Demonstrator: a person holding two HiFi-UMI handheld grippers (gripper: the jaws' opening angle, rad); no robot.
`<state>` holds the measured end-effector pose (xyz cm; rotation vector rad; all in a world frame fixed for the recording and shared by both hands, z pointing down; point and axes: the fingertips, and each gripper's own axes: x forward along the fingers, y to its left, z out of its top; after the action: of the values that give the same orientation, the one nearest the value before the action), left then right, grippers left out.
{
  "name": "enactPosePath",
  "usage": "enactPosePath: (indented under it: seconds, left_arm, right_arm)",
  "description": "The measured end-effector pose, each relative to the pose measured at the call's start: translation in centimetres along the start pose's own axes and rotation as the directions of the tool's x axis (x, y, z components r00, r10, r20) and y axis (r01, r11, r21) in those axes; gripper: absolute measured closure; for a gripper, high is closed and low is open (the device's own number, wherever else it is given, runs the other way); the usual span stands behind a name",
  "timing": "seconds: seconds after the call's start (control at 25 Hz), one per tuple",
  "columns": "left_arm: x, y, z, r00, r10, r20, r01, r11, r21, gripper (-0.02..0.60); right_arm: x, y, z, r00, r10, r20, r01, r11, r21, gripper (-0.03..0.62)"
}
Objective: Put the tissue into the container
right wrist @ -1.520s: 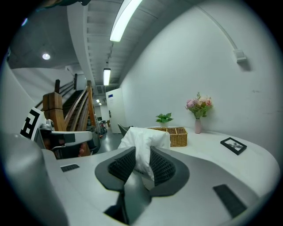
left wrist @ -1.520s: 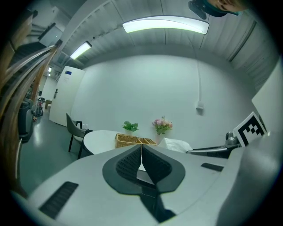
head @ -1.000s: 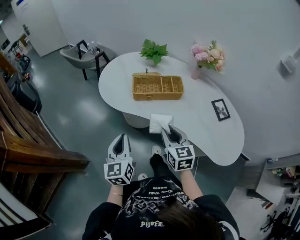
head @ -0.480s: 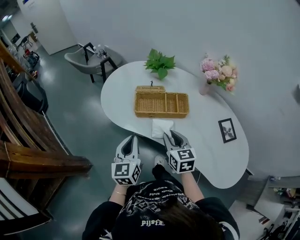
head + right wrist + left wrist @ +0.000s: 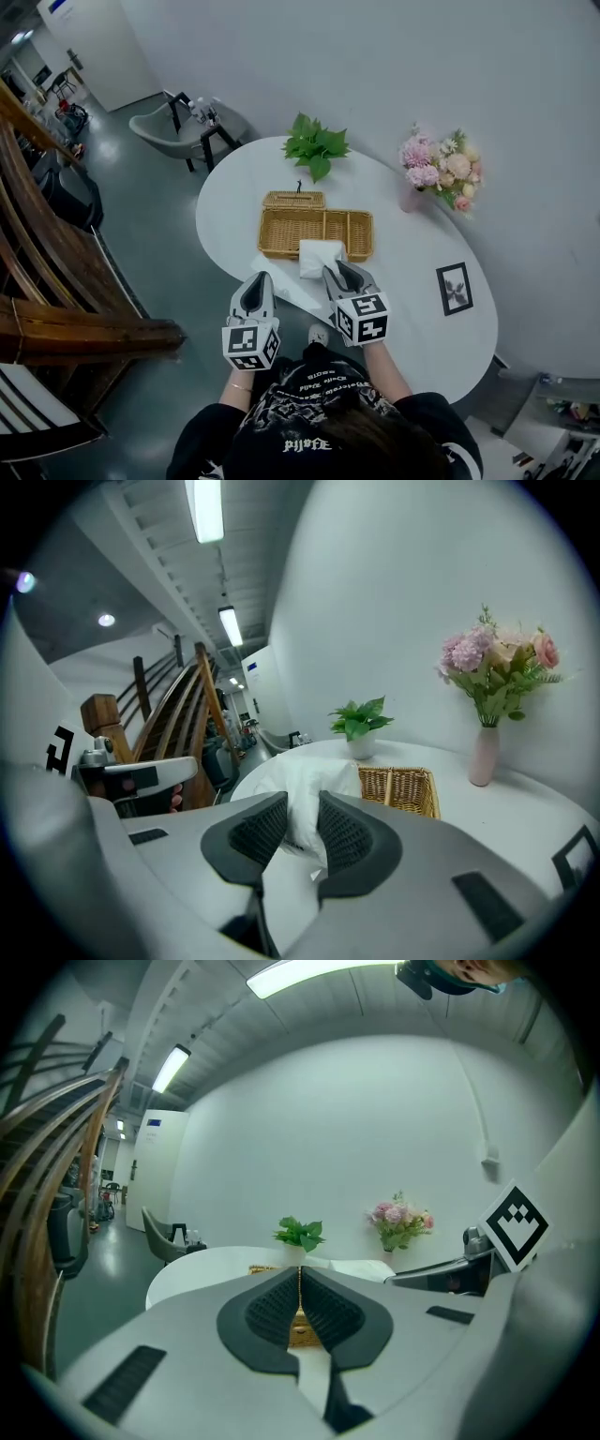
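White tissue [image 5: 319,257] hangs pinched between the jaws of the right gripper [image 5: 336,270], which we hold over the surface [image 5: 417,286] near its front edge, just beside the near wall of the wicker container [image 5: 281,251]. We carry the left gripper [image 5: 255,281] alongside, at the surface's front-left edge, its jaws pressed together with nothing between them. A potted plant [image 5: 315,147] and a vase of flowers [image 5: 439,169] stand along the far edge.
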<state>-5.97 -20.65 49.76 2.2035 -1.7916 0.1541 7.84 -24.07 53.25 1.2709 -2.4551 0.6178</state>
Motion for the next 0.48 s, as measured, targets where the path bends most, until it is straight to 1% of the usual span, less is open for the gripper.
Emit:
enactPosePath:
  seconds: [0.12, 0.24, 0.48]
  left_arm:
    - [1.7, -0.3, 0.3, 1.0, 0.01, 0.002, -0.01, 1.0, 0.004, 0.557]
    - [2.8, 0.0, 0.3, 1.0, 0.023, -0.004, -0.023, 1.0, -0.014, 0.557]
    - [4.2, 1.9, 1.1, 0.999, 0.043, -0.009, -0.043, 0.999, -0.022, 0.557]
  right_arm:
    - [1.2, -1.0, 0.9, 1.0, 0.015, -0.003, -0.015, 1.0, -0.001, 0.47]
    - [2.0, -1.4, 1.7, 1.0, 0.023, -0.006, -0.023, 1.0, 0.004, 0.47]
    - [4.1, -1.2, 3.7, 1.0, 0.023, -0.006, -0.023, 0.999, 0.029, 0.47]
